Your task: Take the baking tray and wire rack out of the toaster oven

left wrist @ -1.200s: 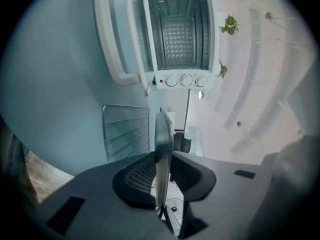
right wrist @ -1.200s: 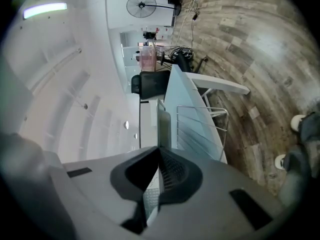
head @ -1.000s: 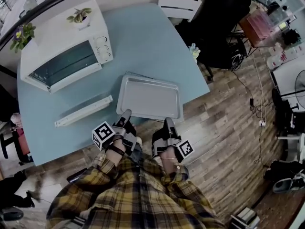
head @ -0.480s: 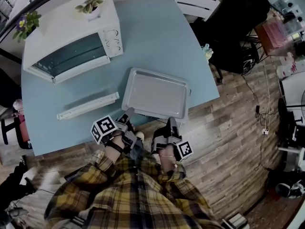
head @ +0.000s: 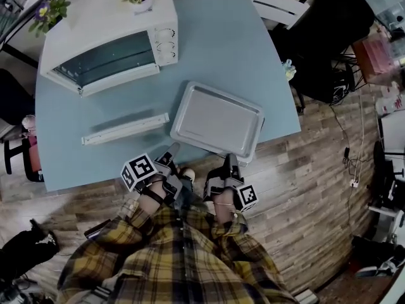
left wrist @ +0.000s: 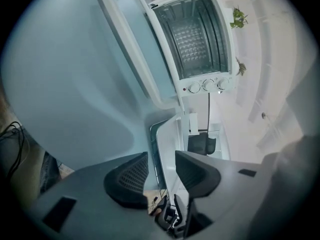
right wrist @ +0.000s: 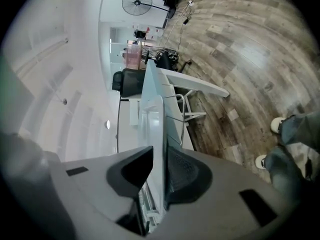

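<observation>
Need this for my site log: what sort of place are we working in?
Probably an office or workroom, not a kitchen: the toaster oven sits on a blue table, with a black office chair beside it and loose cables on the wood-look floor.

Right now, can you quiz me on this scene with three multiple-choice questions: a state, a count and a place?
1. The door of the toaster oven is: A open; B shut; C taken off.
2. How many knobs does it have? A one; B three; C six.
3. Where is the baking tray? A in the oven; B on the blue table; C on the floor.
Answers: 1 A, it is folded down and the inside shows. 2 B, three sit in a row beside the opening. 3 B, it lies flat on the tabletop, near the edge.
</observation>
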A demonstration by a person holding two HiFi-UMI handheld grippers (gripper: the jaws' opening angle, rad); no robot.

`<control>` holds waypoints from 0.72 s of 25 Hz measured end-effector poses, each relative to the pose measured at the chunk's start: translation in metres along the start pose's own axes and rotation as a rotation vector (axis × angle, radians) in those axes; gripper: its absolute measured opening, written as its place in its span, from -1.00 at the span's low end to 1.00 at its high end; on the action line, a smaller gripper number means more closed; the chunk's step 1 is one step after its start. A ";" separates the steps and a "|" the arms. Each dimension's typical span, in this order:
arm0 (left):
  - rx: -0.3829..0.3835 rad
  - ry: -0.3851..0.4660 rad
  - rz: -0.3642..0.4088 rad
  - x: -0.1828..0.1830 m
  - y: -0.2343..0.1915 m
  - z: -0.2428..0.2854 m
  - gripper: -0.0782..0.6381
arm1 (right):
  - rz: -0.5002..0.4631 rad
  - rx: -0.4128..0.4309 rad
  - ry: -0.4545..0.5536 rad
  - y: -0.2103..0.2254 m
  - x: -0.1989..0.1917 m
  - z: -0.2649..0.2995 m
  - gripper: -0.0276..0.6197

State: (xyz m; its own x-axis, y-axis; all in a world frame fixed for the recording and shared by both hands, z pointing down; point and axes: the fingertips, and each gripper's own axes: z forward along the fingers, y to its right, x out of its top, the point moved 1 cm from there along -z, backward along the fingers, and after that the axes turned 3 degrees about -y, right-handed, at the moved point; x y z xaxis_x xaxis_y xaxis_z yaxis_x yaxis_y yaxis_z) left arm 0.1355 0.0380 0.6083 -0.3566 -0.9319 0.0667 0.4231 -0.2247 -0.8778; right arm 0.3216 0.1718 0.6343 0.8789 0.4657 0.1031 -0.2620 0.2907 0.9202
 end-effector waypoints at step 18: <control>-0.210 0.198 0.116 0.089 0.062 -0.093 -0.34 | -0.399 0.177 -0.416 -0.114 -0.145 0.018 -0.44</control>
State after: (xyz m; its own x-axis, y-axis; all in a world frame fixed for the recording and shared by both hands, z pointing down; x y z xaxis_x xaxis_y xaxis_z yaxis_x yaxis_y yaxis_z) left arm 0.0530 -0.0329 0.5157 -0.4802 -0.8696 -0.1150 0.2964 -0.0375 -0.9543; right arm 0.2316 0.0561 0.5209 0.9873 -0.0273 -0.1566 0.1588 0.2154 0.9635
